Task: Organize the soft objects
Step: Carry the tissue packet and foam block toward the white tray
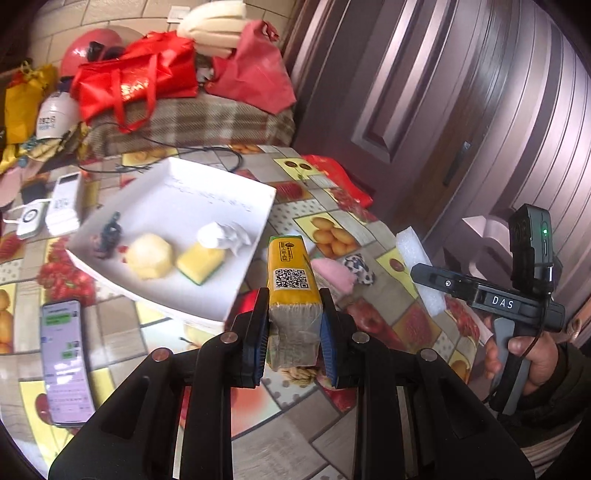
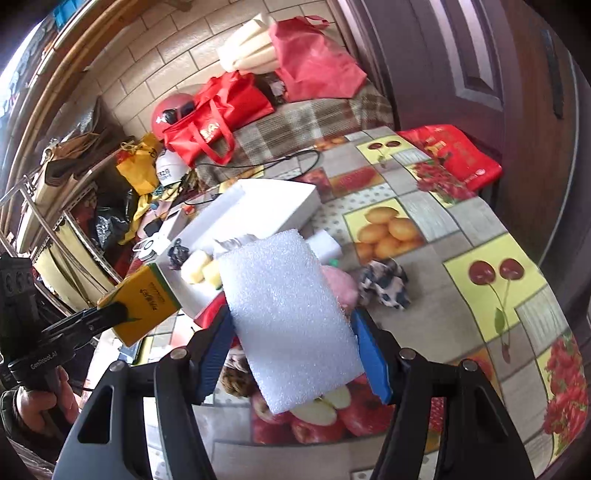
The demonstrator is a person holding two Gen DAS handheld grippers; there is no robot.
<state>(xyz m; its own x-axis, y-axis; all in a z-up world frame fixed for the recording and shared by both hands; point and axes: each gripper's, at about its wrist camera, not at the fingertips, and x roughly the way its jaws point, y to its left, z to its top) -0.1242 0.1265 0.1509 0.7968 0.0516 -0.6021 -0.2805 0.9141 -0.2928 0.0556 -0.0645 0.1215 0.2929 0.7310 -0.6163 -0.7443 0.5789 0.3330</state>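
My left gripper [image 1: 294, 332] is shut on a yellow packaged sponge block [image 1: 291, 273] with a QR label, held above the table right of the white tray [image 1: 221, 192]; it also shows in the right wrist view [image 2: 144, 306]. In the tray lie a pale yellow sponge [image 1: 149, 255], a yellow-green scouring sponge [image 1: 201, 262], a white crumpled cloth [image 1: 221, 234] and a dark small object [image 1: 110, 234]. My right gripper [image 2: 295, 347] is shut on a white foam sheet [image 2: 291, 317], which also shows in the left wrist view [image 1: 417, 266]. A pink cloth [image 1: 334, 273] and a black-white patterned cloth [image 2: 386, 282] lie on the table.
A phone [image 1: 64, 360] lies at the table's left front. A power bank [image 1: 29, 218] and a white device [image 1: 64, 203] sit left of the tray. Red bags [image 1: 136, 79] and foam pieces [image 1: 214, 26] pile on the plaid couch. A door [image 1: 443, 92] stands at the right.
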